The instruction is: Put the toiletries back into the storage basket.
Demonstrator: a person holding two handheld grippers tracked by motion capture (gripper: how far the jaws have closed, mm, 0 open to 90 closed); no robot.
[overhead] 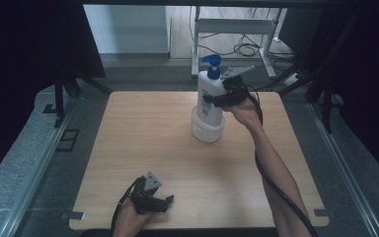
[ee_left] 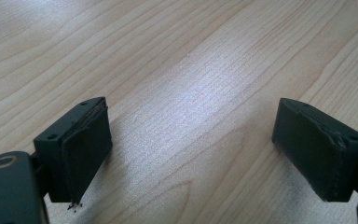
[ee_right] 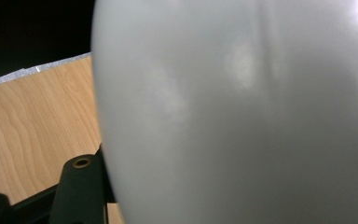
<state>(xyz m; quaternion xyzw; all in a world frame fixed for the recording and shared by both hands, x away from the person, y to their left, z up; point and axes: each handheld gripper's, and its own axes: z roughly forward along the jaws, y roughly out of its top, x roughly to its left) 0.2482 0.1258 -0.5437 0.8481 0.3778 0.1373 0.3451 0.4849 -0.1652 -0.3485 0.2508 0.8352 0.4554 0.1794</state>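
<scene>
High view overlooks the table (overhead: 143, 148); both claw views sit close above it.

A light wooden table (overhead: 148, 148) fills the frame's centre, grey floor (overhead: 24, 163) around it, black curtains (overhead: 24, 44) at both sides.

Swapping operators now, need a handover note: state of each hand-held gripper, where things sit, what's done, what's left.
Right hand-held gripper: shut on the white pump bottle, gripping its body from the side.
Left hand-held gripper: open, nothing between the jaws, low over the table at the near edge.
Pump bottle: upright, blue pump on top, its base inside the white basket at the far middle of the table.
Done: bottle gripped.
Left: probably to seat it in the basket or lift it out; I cannot tell which.
</scene>
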